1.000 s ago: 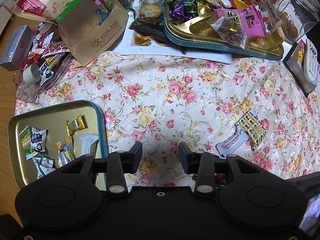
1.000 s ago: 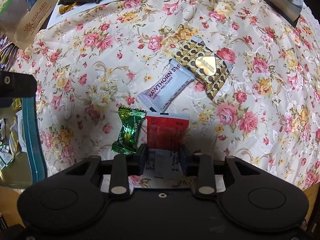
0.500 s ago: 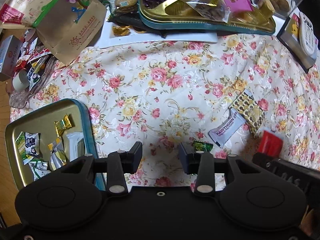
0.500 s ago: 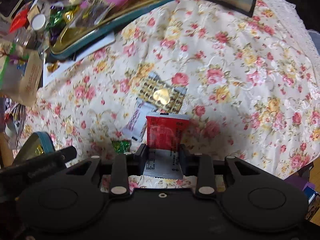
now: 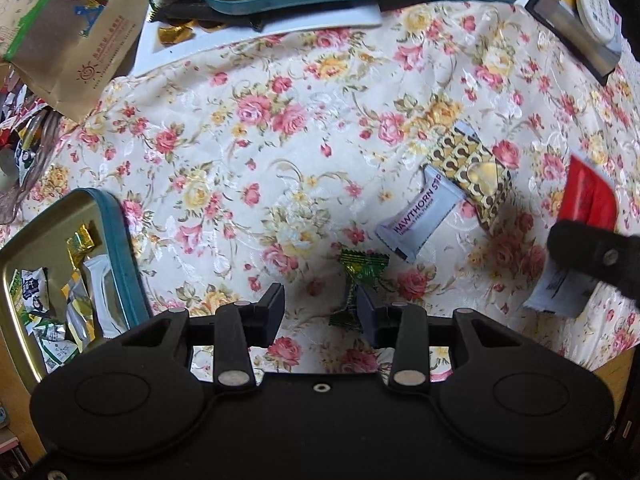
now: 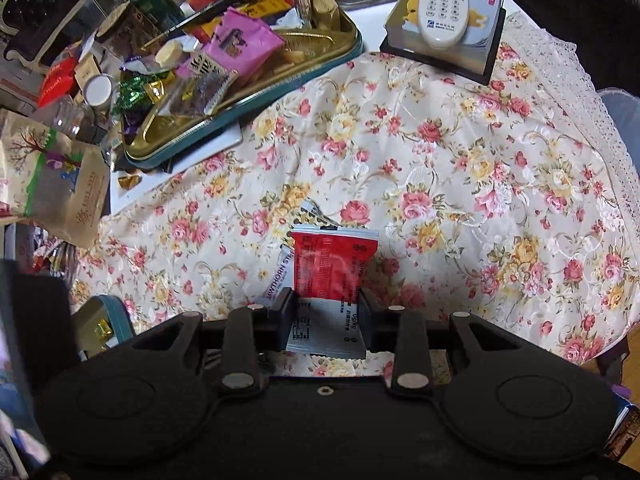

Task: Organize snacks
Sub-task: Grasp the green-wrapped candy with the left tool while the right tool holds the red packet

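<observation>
Two grippers over the floral tablecloth (image 5: 280, 128). Left gripper (image 5: 320, 308) pointing down, jaws apart and holding nothing, right fingertip just beside the green candy (image 5: 362, 266) lying on the cloth. Right gripper (image 6: 326, 314) clamped on a red-and-white snack packet (image 6: 334, 264), lifted clear of the cloth. Farther right of the candy, white hawthorn strip packet (image 5: 420, 216) touching a gold-patterned packet (image 5: 472, 172). Near left, gold tin tray (image 5: 120, 240) holding several wrapped sweets.
</observation>
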The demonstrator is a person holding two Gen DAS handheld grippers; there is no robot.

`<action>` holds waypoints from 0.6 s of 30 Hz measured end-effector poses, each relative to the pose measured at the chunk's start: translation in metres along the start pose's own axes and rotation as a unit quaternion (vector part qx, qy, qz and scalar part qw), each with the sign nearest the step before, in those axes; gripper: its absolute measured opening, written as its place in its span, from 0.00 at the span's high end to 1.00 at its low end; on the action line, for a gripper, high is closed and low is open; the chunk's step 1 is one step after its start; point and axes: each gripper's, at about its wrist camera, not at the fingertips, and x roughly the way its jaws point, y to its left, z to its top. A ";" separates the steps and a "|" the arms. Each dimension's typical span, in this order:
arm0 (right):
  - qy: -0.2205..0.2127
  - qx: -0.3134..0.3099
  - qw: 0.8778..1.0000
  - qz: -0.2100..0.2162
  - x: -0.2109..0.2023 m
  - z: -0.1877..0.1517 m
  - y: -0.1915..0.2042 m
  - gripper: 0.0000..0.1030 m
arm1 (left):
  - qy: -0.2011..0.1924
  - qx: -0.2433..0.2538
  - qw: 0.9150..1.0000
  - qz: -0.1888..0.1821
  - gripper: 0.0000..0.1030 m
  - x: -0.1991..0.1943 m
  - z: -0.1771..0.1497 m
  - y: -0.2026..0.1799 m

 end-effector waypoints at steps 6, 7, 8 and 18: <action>-0.014 0.007 1.000 0.010 -0.011 0.002 -0.003 0.66 | 0.009 -0.003 1.000 -0.004 0.53 0.006 0.002 0.002; -0.015 0.009 1.000 0.011 -0.012 0.002 -0.004 0.66 | 0.008 -0.003 1.000 -0.005 0.53 0.006 0.002 0.003; -0.016 0.010 1.000 0.012 -0.013 0.003 -0.005 0.66 | 0.007 -0.004 1.000 -0.004 0.53 0.006 0.002 0.003; -0.017 0.009 1.000 0.021 -0.021 0.000 -0.010 0.66 | 0.015 0.004 1.000 -0.017 0.53 0.015 0.005 -0.008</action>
